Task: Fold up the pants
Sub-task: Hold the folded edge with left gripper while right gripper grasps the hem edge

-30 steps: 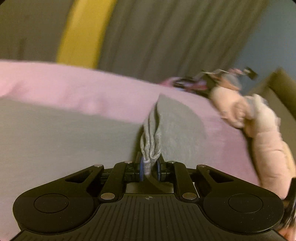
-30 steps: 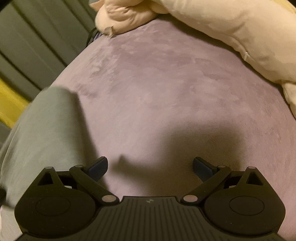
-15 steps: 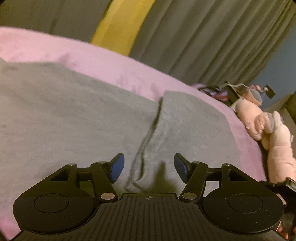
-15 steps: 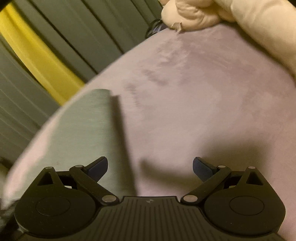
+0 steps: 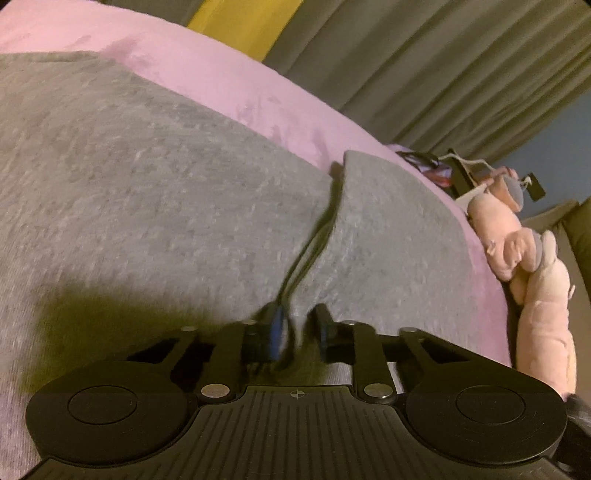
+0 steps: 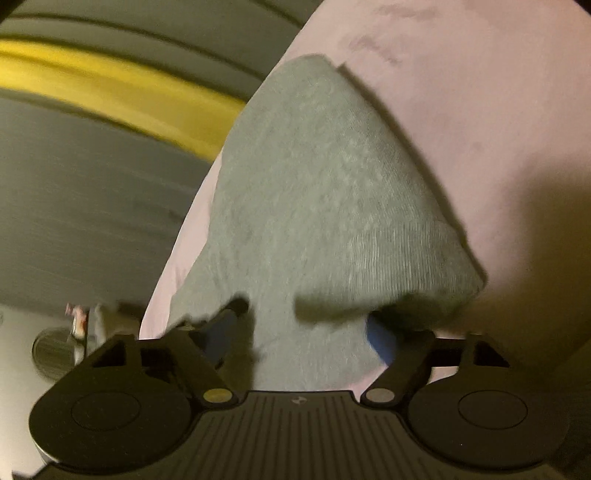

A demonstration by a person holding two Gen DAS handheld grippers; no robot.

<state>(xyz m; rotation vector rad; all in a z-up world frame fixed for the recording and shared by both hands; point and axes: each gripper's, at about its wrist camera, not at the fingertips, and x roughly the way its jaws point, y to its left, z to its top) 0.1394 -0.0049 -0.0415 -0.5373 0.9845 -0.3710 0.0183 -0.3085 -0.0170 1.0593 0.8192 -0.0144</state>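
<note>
On the plush pink bedspread (image 5: 258, 96), soft grey knit pants (image 5: 166, 192) lie flat.

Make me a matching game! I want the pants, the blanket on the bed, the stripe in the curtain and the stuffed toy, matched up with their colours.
Things:
1. pants
2. blanket
3. curtain stripe
4. stuffed toy

Colours:
A. yellow
B. pale pink, lying at the bed's edge
C. grey
D. pinkish purple, spread under the pants

Pairs: 1-C, 2-D, 3-A, 4-B
</note>
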